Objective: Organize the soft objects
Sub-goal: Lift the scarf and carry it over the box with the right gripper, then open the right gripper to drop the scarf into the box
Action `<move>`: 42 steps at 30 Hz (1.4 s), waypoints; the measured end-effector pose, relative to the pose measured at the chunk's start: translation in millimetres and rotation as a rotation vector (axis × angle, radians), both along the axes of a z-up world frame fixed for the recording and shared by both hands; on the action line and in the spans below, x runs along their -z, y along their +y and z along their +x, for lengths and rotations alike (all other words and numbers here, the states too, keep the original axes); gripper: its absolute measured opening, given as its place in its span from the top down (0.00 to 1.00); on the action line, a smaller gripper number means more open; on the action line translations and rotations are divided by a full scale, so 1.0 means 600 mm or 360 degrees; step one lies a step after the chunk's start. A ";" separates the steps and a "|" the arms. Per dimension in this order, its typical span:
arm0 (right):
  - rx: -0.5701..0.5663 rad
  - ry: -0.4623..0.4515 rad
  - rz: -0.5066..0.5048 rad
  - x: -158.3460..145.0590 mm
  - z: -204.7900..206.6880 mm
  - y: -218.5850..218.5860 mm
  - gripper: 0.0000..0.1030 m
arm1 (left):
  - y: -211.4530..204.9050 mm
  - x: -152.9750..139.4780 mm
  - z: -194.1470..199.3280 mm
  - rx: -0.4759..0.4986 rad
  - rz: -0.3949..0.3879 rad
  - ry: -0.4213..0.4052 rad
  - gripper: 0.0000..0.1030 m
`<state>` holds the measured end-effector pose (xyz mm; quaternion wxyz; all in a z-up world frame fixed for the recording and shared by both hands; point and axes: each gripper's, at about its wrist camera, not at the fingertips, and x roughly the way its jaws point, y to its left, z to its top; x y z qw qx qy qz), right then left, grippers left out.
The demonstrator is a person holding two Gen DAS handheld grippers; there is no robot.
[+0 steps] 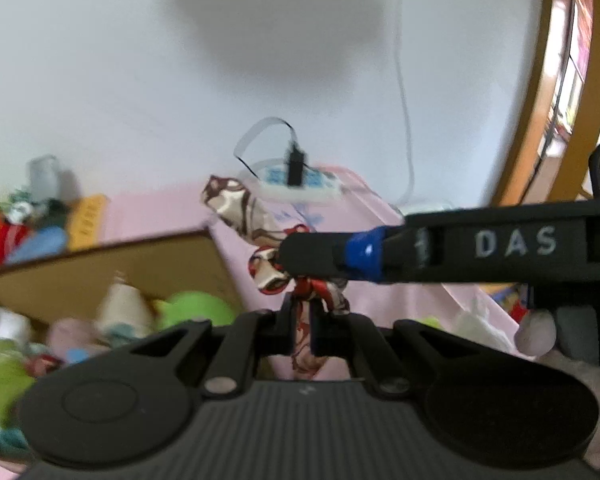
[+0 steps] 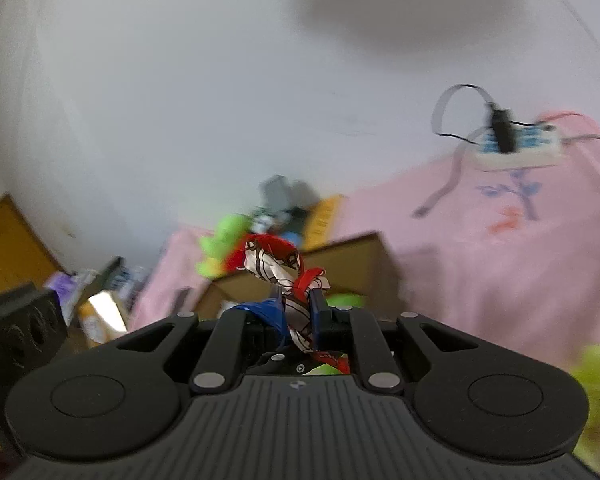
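Both tongs, left (image 1: 301,320) and right (image 2: 298,312), pinch one patterned cloth (image 1: 256,232) above the bed, beside the cardboard box (image 1: 112,268). Some soft toys already fill the box; others remain outside.

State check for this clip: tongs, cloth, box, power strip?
Left tongs: shut on cloth.
Right tongs: shut on cloth.
Cloth: twisted, held up between both.
Box: open, plush toys inside.
Power strip: black plug in it.
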<state>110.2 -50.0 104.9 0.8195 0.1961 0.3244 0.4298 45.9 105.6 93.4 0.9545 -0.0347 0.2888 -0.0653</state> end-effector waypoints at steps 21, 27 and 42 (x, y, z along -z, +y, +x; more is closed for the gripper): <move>0.0228 0.0218 -0.0234 0.088 0.030 0.193 1.00 | 0.216 0.067 0.012 -0.0100 -0.0139 0.0213 0.99; 0.0292 0.0169 -0.0419 0.117 0.032 0.205 0.99 | 0.204 0.113 0.042 0.0016 -0.0153 0.0348 0.98; 0.0373 0.0149 -0.0435 0.105 0.006 0.181 0.96 | 0.203 0.132 0.056 -0.0034 -0.0089 0.0448 0.50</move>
